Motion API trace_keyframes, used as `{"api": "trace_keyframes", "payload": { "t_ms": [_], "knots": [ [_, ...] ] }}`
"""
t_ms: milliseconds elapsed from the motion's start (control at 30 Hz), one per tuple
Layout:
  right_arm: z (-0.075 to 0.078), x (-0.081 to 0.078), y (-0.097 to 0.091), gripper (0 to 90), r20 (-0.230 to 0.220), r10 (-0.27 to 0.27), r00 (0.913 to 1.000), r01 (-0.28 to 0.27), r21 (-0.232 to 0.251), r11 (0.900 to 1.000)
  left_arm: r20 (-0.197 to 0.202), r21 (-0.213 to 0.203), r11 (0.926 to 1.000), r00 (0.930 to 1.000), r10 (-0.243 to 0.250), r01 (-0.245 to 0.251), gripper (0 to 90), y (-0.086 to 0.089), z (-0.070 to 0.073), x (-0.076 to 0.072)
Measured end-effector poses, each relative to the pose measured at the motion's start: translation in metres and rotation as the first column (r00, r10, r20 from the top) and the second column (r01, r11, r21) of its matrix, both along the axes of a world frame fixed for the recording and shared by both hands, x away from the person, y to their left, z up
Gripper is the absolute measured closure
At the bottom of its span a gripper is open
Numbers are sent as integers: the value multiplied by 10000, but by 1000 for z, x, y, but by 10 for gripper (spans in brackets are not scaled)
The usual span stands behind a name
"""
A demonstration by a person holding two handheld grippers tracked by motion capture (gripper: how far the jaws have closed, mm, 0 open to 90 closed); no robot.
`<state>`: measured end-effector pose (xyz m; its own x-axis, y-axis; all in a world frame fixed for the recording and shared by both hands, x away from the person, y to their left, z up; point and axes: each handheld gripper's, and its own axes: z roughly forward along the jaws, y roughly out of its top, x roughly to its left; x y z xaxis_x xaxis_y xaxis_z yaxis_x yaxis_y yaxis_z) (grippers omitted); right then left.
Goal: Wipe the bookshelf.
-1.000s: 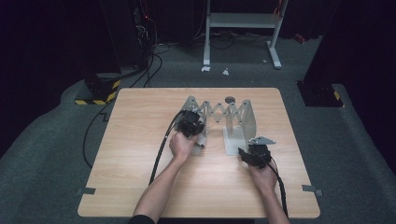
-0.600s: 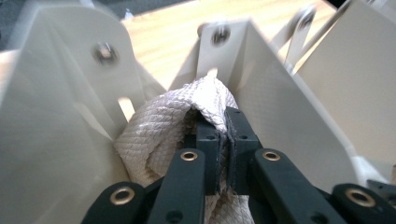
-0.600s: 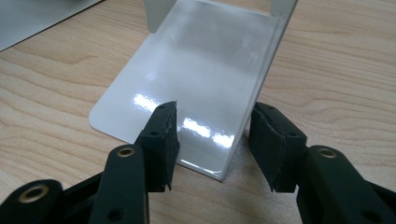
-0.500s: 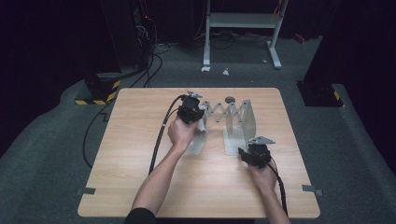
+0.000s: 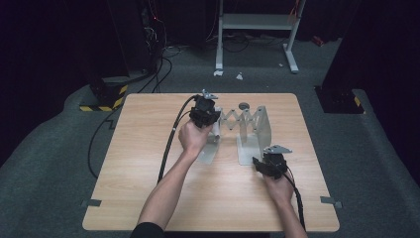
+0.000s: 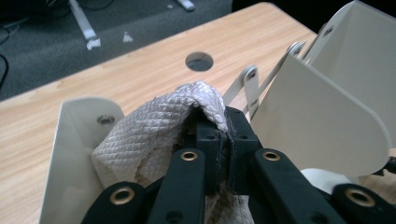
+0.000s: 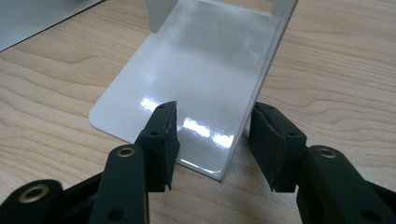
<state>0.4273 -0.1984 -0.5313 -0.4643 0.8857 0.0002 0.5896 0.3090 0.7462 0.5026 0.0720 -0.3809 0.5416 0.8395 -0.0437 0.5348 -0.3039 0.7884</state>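
Since a second ago I have lifted my left tool (image 5: 204, 113), clamped tight on the white quilted cloth (image 6: 163, 128), higher above the rack's left plate (image 6: 70, 154), while my right tool (image 7: 212, 140) stays parted astride the right base plate (image 7: 205, 70) on the surface (image 5: 148, 148).

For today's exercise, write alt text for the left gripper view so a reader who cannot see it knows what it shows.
The left gripper, its black jaws shut, pinches a fold of white quilted paper towel above a wooden table. White metal bracket plates joined by a scissor linkage stand on either side, and a round hole shows in the tabletop behind.
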Motion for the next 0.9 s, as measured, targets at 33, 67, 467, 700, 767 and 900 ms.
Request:
{"api": "trace_keyframes", "payload": {
  "t_ms": [33,67,467,700,767,900],
  "knots": [
    [0,0,0,521,-14,0,10000,0,36,10000,24,-57,10000,10000,-24,24,856,1,1,0],
    [0,0,0,521,-36,2,10000,-2,69,10000,54,-109,9999,10000,-60,60,856,2,2,-1],
    [0,0,0,520,-28,22,10000,-22,52,10000,532,-935,9947,9979,-368,417,855,8,21,-11],
    [0,0,0,520,-43,17,10000,-16,74,10000,404,-491,9974,9979,-512,531,855,0,12,-12],
    [0,0,-1,520,-45,14,10000,-13,79,10000,374,-489,9978,9984,-426,444,855,2,8,-12],
    [0,0,-1,520,-41,15,10000,-14,74,10000,578,-750,9971,9983,-92,136,855,14,11,-12]
  ]
}}
